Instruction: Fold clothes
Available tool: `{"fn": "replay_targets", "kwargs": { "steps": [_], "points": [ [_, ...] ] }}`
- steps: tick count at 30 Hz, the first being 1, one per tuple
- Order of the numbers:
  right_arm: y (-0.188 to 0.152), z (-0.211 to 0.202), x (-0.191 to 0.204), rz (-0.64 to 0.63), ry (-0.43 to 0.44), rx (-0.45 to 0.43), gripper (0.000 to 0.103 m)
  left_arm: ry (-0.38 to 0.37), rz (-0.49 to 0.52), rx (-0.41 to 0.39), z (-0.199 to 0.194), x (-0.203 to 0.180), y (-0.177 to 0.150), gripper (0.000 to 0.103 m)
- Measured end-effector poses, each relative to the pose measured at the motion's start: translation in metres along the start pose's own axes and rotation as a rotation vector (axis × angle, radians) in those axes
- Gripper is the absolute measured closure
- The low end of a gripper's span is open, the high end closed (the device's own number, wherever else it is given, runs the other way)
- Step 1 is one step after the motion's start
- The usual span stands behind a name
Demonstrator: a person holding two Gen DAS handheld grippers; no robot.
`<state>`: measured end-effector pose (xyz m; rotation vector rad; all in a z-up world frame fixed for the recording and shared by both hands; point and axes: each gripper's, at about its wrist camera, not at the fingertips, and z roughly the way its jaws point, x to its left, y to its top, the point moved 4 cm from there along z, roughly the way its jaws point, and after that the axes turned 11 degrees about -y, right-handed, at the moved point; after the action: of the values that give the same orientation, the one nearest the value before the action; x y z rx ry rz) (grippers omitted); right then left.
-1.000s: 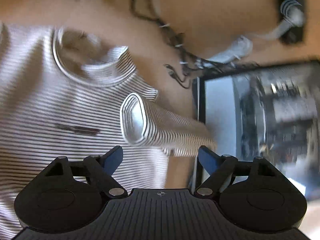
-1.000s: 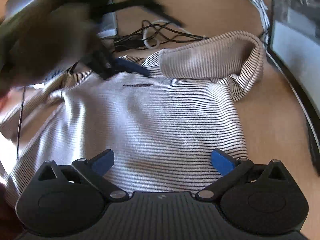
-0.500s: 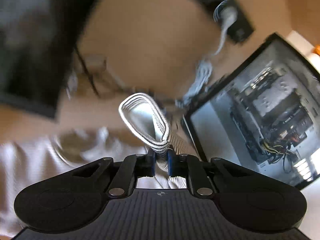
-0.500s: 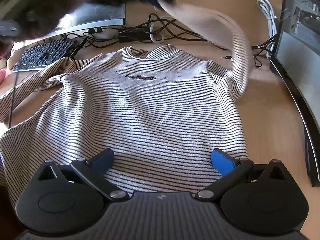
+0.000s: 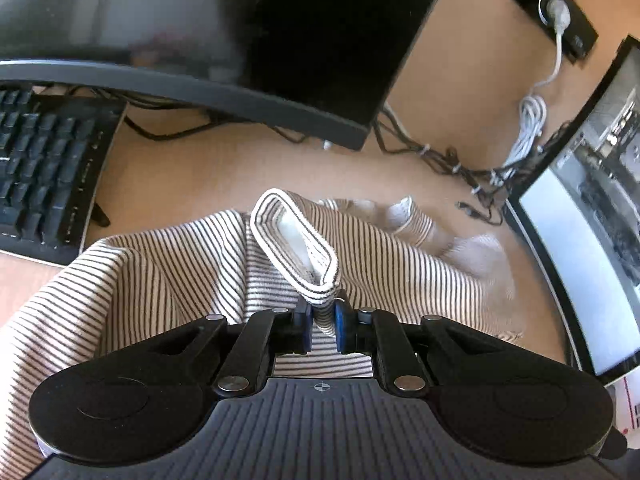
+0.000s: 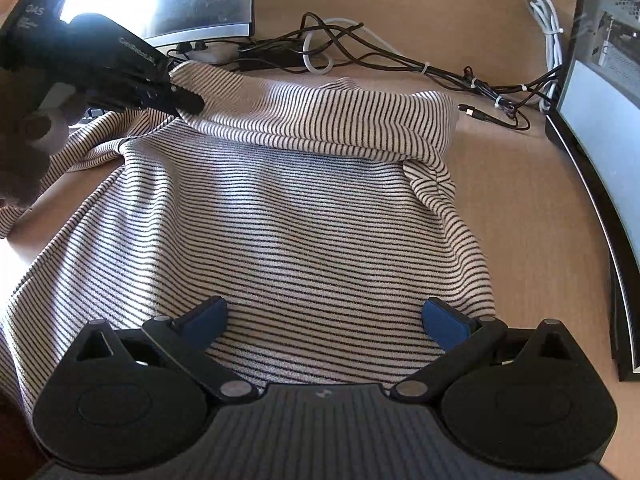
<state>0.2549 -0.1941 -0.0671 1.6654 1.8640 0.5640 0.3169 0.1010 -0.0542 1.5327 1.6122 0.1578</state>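
Note:
A white shirt with thin black stripes (image 6: 304, 224) lies on the wooden desk. My left gripper (image 5: 322, 326) is shut on the cuff (image 5: 296, 248) of one sleeve. In the right wrist view the left gripper (image 6: 176, 98) holds that sleeve (image 6: 332, 120) stretched across the shirt's upper part, from the right shoulder toward the left. My right gripper (image 6: 326, 320) is open and empty, low over the shirt's hem.
A keyboard (image 5: 44, 176) and a monitor (image 5: 192, 40) stand behind the shirt at the left. Tangled cables (image 6: 360, 52) run along the back. A dark-framed computer case (image 6: 600, 140) stands at the right edge. Bare desk (image 6: 520, 208) lies between shirt and case.
My left gripper closed on the sleeve cuff, lifted it, and carried it left across the shirt's chest, covering the collar. My right gripper stayed open over the hem.

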Motion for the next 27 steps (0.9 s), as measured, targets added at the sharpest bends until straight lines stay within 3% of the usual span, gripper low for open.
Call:
{"fn": "replay_targets", "kwargs": {
  "steps": [2,4,7,8,9,11,13,17,20,24,27],
  "points": [
    [0.0,0.0,-0.001,-0.001,0.0,0.004,0.0,0.007,-0.002,0.008,0.001,0.004,-0.002,0.088],
    [0.0,-0.001,-0.002,-0.001,0.0,0.012,0.0,0.022,-0.008,0.026,0.002,0.011,-0.004,0.077],
    [0.004,0.0,-0.002,-0.013,0.005,0.044,0.0,0.032,-0.015,0.035,-0.016,0.02,-0.004,0.069],
    [0.007,0.001,-0.002,-0.025,0.013,0.064,0.0,0.02,-0.008,0.028,-0.029,0.022,-0.002,0.062],
    [0.009,0.002,-0.003,-0.037,0.022,0.085,0.0,0.02,0.018,0.02,-0.045,0.023,-0.001,0.046],
    [0.015,0.003,-0.004,-0.062,0.039,0.127,0.0,0.039,0.092,0.001,-0.079,0.026,0.001,0.031],
    [0.021,-0.003,0.001,-0.106,0.044,0.101,0.0,0.093,0.178,0.003,-0.116,0.035,-0.001,0.023],
    [0.042,-0.02,0.029,-0.201,0.07,-0.021,0.0,0.235,0.298,0.064,-0.182,0.06,-0.015,0.02],
    [0.059,-0.031,0.054,-0.228,0.118,-0.102,0.001,0.3,0.363,0.149,-0.221,0.078,-0.039,0.019],
    [0.077,-0.046,0.103,-0.284,0.213,-0.173,0.045,0.3,0.386,0.202,-0.233,0.091,-0.067,0.019],
    [0.081,-0.06,0.143,-0.356,0.282,-0.2,0.047,0.301,0.412,0.234,-0.234,0.098,-0.084,0.021]
  ]
}}
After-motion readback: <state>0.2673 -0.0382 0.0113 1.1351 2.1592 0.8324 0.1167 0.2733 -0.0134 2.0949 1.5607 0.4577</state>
